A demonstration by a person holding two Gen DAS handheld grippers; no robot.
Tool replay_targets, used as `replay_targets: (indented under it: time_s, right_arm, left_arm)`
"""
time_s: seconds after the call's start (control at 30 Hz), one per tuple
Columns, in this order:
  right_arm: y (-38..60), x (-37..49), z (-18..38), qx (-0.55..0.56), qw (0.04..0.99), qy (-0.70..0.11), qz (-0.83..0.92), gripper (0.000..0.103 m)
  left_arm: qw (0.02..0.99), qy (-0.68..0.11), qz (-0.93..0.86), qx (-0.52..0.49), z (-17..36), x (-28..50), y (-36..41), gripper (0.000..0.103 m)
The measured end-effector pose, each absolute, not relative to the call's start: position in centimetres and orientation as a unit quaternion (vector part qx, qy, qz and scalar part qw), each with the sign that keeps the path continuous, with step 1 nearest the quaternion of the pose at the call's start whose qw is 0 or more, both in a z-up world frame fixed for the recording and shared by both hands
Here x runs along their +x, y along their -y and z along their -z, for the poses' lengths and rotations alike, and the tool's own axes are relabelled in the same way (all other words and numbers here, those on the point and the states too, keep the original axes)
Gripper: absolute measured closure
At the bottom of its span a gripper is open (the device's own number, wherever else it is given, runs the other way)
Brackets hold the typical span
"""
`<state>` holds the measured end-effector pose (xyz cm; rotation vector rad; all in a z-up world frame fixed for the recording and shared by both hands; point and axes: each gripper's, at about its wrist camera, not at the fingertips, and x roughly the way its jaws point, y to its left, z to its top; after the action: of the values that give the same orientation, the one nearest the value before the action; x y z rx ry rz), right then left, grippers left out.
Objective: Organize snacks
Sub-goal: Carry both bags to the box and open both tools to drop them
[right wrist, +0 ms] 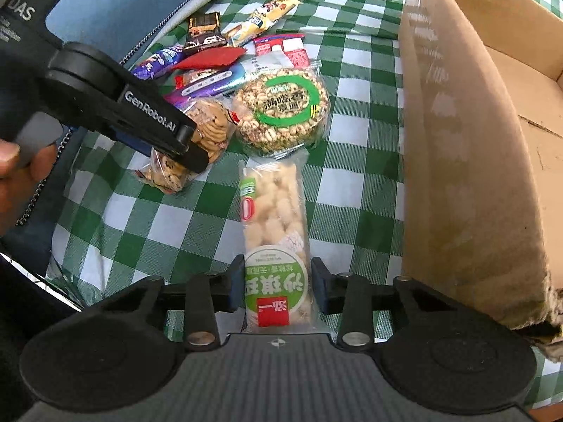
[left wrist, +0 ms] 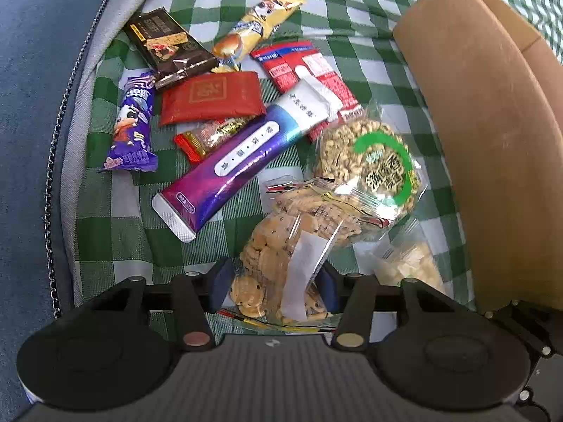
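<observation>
My left gripper (left wrist: 275, 286) points down at a clear bag of small biscuits (left wrist: 271, 246), its blue pads pressed on the bag's two sides. From the right wrist view the same left gripper (right wrist: 183, 147) clamps that biscuit bag (right wrist: 211, 123). My right gripper (right wrist: 278, 283) is shut on a long pale puffed-rice bar (right wrist: 274, 218) with a green label, which lies on the cloth. A round puffed-grain cake (left wrist: 369, 161) with a green ring label rests against the biscuit bag. The open cardboard box (right wrist: 457, 140) stands just right of both grippers.
Several more snacks lie in a pile on the green checked cloth (left wrist: 116, 218): a purple tube pack (left wrist: 242, 161), a red packet (left wrist: 211, 96), a dark chocolate bar (left wrist: 165, 45) and a yellow bar (left wrist: 260, 21). Blue fabric (left wrist: 28, 105) borders the left. A hand (right wrist: 10, 161) holds the left gripper.
</observation>
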<state>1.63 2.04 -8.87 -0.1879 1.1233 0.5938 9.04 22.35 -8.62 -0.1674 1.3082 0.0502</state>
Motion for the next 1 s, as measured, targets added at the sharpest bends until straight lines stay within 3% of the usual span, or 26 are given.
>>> replay_targets:
  time_s: [0.23, 0.47, 0.8, 1.0]
  right_arm:
    - [-1.7, 1.1, 7.8, -0.084, 0.808, -0.51, -0.281, 0.065]
    - [-0.6, 0.2, 3.0, -0.076, 0.834, -0.461, -0.293, 0.065]
    - [5.8, 1.1, -5.9, -0.05, 0.89, -0.316, -0.324, 0.065]
    - [11.9, 2.8, -5.5, -0.051, 0.933, -0.237, -0.265, 0.065]
  left_arm:
    - [0.819, -0.563, -0.022, -0.105, 6.4, 8.5, -23.1, 0.049]
    - [0.87, -0.472, -0.041, -0.136, 2.3, 7.0, -23.6, 0.049]
    - [0.922, -0.351, -0.064, -0.151, -2.7, 4.6, -21.5, 0.049]
    - [0.937, -0.318, -0.058, -0.134, -3.5, 4.1, -17.2, 0.049]
